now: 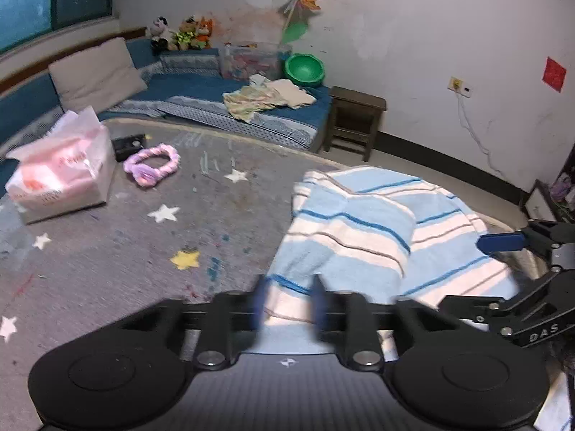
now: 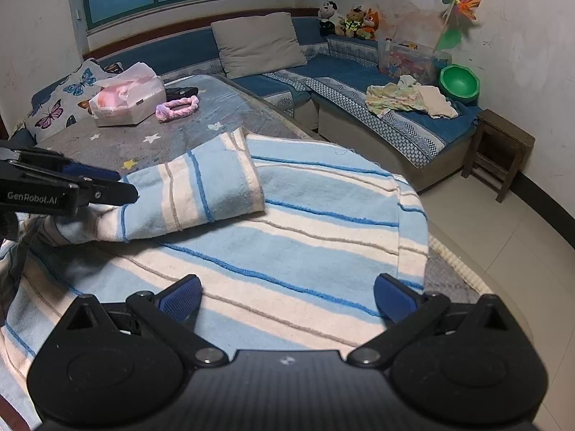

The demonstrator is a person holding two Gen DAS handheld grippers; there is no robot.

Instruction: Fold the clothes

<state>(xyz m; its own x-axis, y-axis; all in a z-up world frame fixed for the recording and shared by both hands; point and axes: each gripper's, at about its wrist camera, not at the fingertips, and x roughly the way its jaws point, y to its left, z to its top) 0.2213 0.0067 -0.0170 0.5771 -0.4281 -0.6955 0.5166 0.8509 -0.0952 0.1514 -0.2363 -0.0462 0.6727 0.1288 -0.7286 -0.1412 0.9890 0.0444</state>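
A light-blue and white striped garment [image 2: 287, 222] lies on the grey star-patterned table [image 2: 118, 143], partly folded, with one flap [image 2: 201, 186] turned over onto its body. It also shows in the left wrist view [image 1: 377, 237]. My left gripper [image 1: 287, 309] is shut on the near edge of the flap, its blue pads blurred; it enters the right wrist view from the left [image 2: 107, 183]. My right gripper [image 2: 287, 298] is open wide and empty just above the garment's near part; it shows at the right edge of the left wrist view [image 1: 510, 248].
On the table stand a pink tissue box [image 1: 61, 176], a purple hair band [image 1: 151, 163] and a black remote [image 1: 127, 145]. A blue sofa [image 2: 341, 72] runs behind, bearing a pillow [image 2: 258, 43], other clothes [image 2: 406, 100], a green basin [image 2: 460, 84] and a toy bin. A wooden stool [image 2: 499, 151] stands right.
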